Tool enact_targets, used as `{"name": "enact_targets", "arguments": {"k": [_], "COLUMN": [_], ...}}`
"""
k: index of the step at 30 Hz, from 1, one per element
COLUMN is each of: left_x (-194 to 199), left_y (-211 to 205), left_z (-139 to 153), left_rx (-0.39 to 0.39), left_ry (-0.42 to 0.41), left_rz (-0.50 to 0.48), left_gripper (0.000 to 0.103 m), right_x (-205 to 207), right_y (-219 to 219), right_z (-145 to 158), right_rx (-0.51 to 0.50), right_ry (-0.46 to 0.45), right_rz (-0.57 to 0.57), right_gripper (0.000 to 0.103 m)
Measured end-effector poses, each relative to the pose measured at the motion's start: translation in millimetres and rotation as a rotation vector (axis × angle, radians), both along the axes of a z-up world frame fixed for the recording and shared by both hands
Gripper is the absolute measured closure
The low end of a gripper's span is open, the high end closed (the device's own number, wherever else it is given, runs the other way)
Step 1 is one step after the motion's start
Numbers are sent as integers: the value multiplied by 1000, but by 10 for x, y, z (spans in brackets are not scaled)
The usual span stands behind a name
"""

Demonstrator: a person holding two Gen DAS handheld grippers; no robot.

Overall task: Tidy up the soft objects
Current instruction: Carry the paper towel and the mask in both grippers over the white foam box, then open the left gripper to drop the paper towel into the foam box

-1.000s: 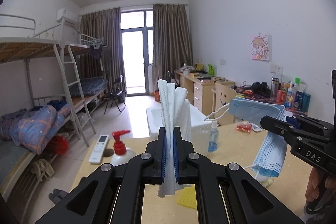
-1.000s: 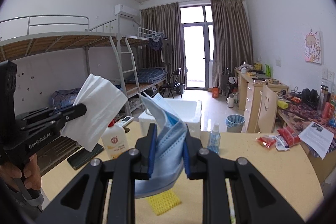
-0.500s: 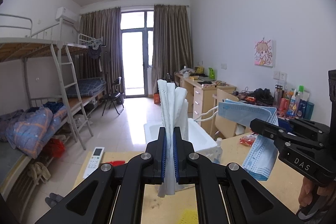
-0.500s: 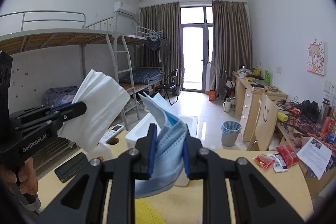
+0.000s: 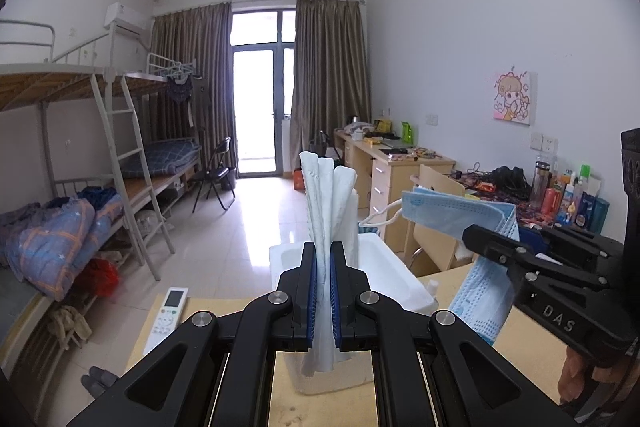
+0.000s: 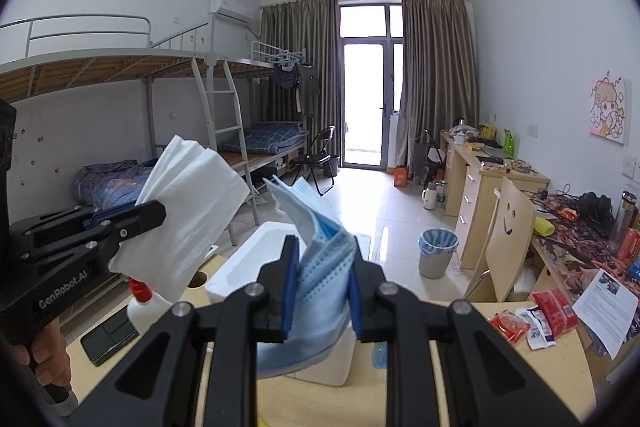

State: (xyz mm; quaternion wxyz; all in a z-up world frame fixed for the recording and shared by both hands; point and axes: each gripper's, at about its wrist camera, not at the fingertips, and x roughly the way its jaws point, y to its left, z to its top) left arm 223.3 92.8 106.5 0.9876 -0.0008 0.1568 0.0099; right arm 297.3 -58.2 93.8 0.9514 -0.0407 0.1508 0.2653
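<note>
My left gripper (image 5: pixel 323 293) is shut on a folded white tissue (image 5: pixel 330 211) that stands up between its blue pads. The same tissue (image 6: pixel 192 207) fans out from that gripper (image 6: pixel 154 213) in the right wrist view. My right gripper (image 6: pixel 319 285) is shut on a crumpled blue face mask (image 6: pixel 316 263), which also hangs from that gripper (image 5: pixel 476 241) as a blue mask (image 5: pixel 460 215) at the right of the left wrist view. A white foam box (image 5: pixel 394 283) sits open on the wooden table (image 5: pixel 532 355) just beyond both grippers, and its near wall (image 6: pixel 236 277) shows behind the mask.
A white remote (image 5: pixel 167 313) lies at the table's left edge. A red-capped bottle (image 6: pixel 146 301) and a dark phone (image 6: pixel 108 333) lie at the left, red snack packets (image 6: pixel 548 309) and a paper sheet (image 6: pixel 608 301) at the right. A chair (image 6: pixel 508 227) stands beyond the table.
Both grippers have moved forward toward the white foam box, which now looks larger and closer. The red-capped bottle has dropped out of the left wrist view. Both grips are unchanged.
</note>
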Motion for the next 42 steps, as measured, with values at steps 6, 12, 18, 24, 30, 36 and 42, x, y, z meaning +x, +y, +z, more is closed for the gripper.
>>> {"name": "enact_targets", "arguments": {"k": [6, 12, 18, 24, 30, 36, 42], "left_x": [268, 537, 738, 847, 933, 997, 1133], "left_y": [40, 69, 108, 137, 13, -86, -36], "left_z": [-23, -103, -217, -261, -304, -326, -444], "left_rx": [-20, -17, -15, -36, -36, -14, 1], "left_ry": [16, 43, 73, 91, 111, 107, 150], "left_rz": [18, 31, 37, 41, 0, -16, 0], "left_gripper": [97, 97, 97, 97, 97, 97, 96], "right_x": [211, 405, 545, 607, 595, 559, 608], "right_y": [47, 117, 179, 182, 72, -89, -91], "right_z": [-37, -91, -168, -178, -123, -53, -93], "right_rx": [-6, -9, -12, -14, -23, -1, 13], "right_ry": [15, 26, 52, 64, 58, 43, 51], "right_rz": [2, 2, 10, 9, -37, -79, -73], "right_gripper": [77, 77, 77, 77, 77, 77, 77]}}
